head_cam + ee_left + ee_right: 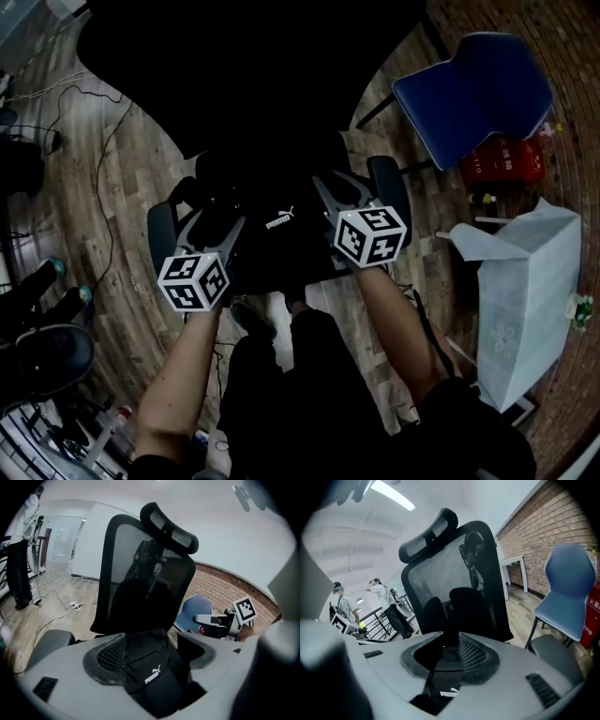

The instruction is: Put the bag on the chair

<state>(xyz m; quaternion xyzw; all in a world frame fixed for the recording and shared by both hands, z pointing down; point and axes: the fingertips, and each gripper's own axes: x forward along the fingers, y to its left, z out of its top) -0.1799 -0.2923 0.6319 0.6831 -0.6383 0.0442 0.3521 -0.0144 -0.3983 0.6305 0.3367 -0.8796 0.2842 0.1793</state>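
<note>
The black bag (281, 223) with a white logo hangs low over the seat of the black mesh-backed office chair (234, 66), between its two armrests. My left gripper (217, 214) is shut on the bag's left side, and my right gripper (343, 195) is shut on its right side. In the left gripper view the bag (152, 679) fills the space between the jaws of the left gripper (152, 653), with the chair's backrest (140, 588) just behind. In the right gripper view, dark bag fabric (443, 693) sits pinched in the right gripper (445, 656). I cannot tell if the bag rests on the seat.
A blue plastic chair (473, 89) stands at the right, with red extinguishers (502, 159) beside it on the wooden floor. A white paper bag (525, 291) stands close to my right arm. Cables (84, 103) trail at the left. Two people (379, 592) stand far behind.
</note>
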